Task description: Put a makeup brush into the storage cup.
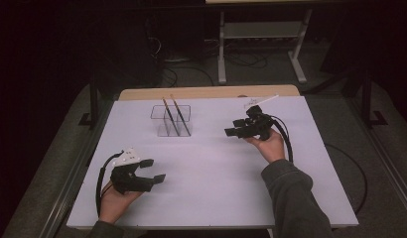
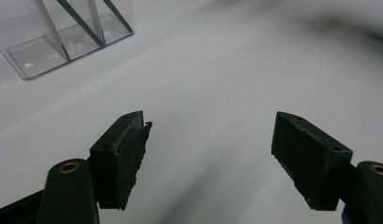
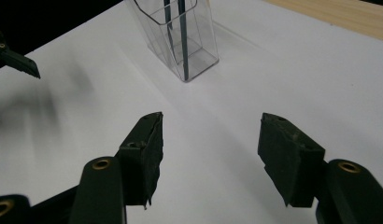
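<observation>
A clear plastic holder with two compartments stands on the white tabletop, toward the back and left of centre. Two thin dark sticks lean in it, tips upward. My left gripper rests near the front left, held in a hand, jaws open with nothing between them; from it the holder shows up and to the left. My right gripper hovers right of the holder and points left at it, jaws open and empty. In the right gripper view the holder stands ahead of the gripper.
A bare wooden strip runs along the table's far edge. A white slip lies just behind the right hand. A metal frame and cables lie on the dark floor beyond. A jaw of the left gripper shows in the right gripper view.
</observation>
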